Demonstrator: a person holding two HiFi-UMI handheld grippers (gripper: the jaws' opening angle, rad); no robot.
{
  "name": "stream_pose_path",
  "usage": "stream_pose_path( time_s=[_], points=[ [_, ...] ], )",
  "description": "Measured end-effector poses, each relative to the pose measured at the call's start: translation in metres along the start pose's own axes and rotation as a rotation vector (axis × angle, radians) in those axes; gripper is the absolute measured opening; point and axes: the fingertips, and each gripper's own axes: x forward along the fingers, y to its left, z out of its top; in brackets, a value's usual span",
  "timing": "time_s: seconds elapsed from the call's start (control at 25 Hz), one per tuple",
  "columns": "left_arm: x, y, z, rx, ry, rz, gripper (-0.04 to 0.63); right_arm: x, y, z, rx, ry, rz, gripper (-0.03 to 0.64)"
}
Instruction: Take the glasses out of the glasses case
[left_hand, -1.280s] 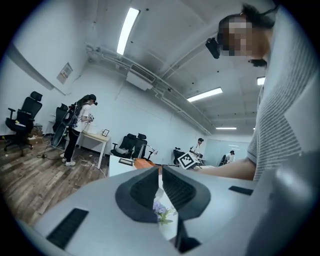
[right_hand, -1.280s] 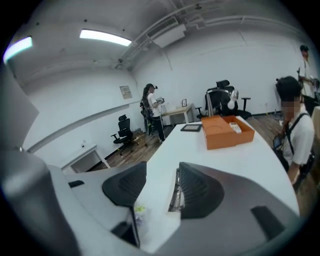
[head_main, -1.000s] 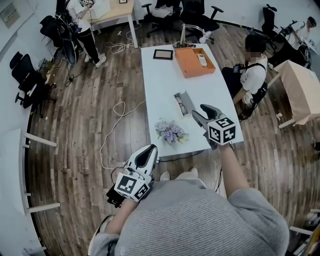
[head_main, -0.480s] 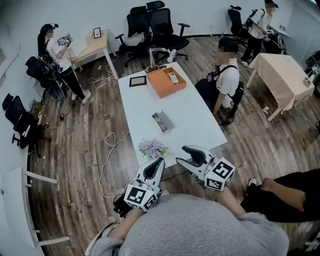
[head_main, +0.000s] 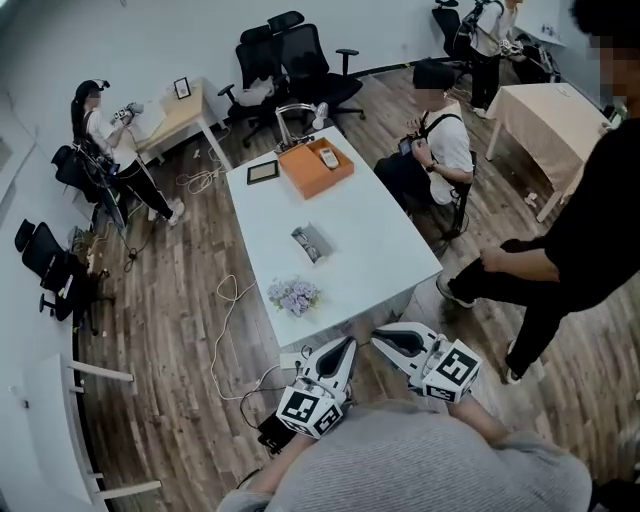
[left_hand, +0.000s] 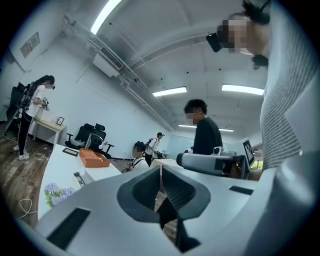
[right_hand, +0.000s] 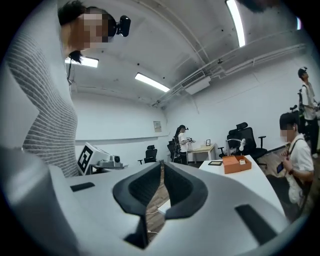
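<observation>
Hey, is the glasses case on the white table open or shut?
Open: the glasses case lies on the table with its inside facing up; something dark sits in it, too small to identify.

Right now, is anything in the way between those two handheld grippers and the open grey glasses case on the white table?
Yes: the bunch of purple flowers on the white table's near edge stands roughly between the left gripper and the open grey glasses case. The right gripper, jaws closing on nothing, has bare tabletop ahead.

An orange box (head_main: 315, 168) and a black frame (head_main: 264, 172) sit at the far end of the white surface (head_main: 380, 250). Purple flowers (head_main: 293, 296) lie near its near edge. Black office chairs (head_main: 300, 55) stand beyond.
</observation>
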Motion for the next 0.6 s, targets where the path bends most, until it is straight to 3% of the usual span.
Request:
stream_pose_path(
  time_s=[0.2,0.32,0.6],
  points=[
    [-0.015,-0.019,-0.009,0.016,-0.007,0.078,0.014,-0.015,0.012,-0.001,0.029,-0.007,0.003,0.032],
    [-0.026,-0.028,-0.007,0.011,-0.025,0.116,0.014,-0.024,0.022,-0.007,-0.038,0.032,-0.037,0.032],
    [-0.034,-0.036,0.013,0.03,-0.067,0.128,0.014,-0.035,0.011,-0.001,-0.036,0.034,-0.093,0.032]
  ],
)
